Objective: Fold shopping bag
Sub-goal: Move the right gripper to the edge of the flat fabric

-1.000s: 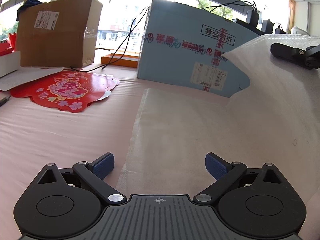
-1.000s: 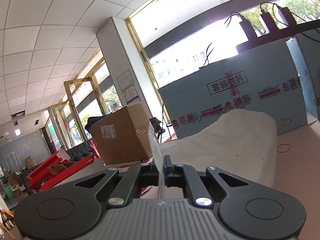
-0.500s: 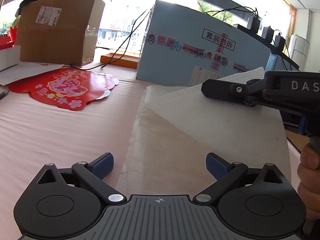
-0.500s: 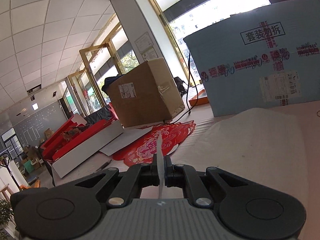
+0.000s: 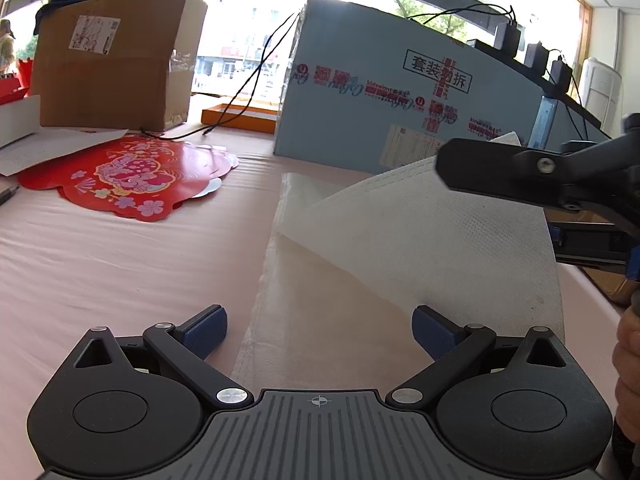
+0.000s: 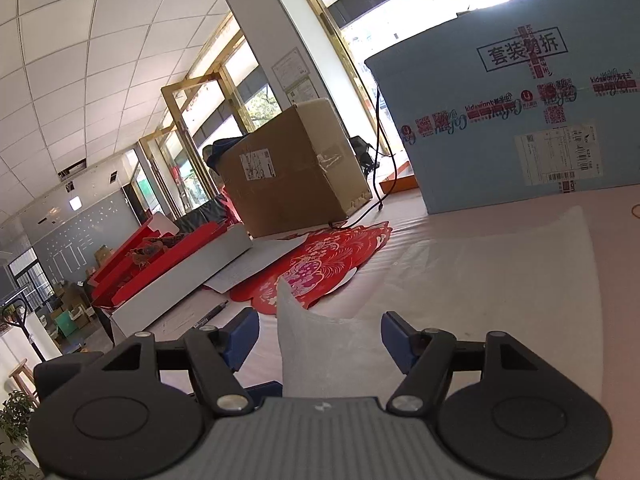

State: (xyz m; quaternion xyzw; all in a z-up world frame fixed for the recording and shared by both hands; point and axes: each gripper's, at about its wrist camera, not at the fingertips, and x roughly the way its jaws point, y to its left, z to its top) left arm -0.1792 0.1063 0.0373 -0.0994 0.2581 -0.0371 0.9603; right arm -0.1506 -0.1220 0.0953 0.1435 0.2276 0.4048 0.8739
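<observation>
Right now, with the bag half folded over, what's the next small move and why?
Probably draw the right gripper back off the white bag. It is open, and the bag's corner stands loose between its blue fingers. The folded flap is propped up, not flat. The left gripper, also open and holding nothing, could then press the flap down.

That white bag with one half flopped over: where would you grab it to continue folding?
Judging by its pose, grip the shopping bag at the raised loose corner standing between the right gripper's open jaws. Come from the bag's right side; that thin edge stands off the table, while the remainder lies flat.
</observation>
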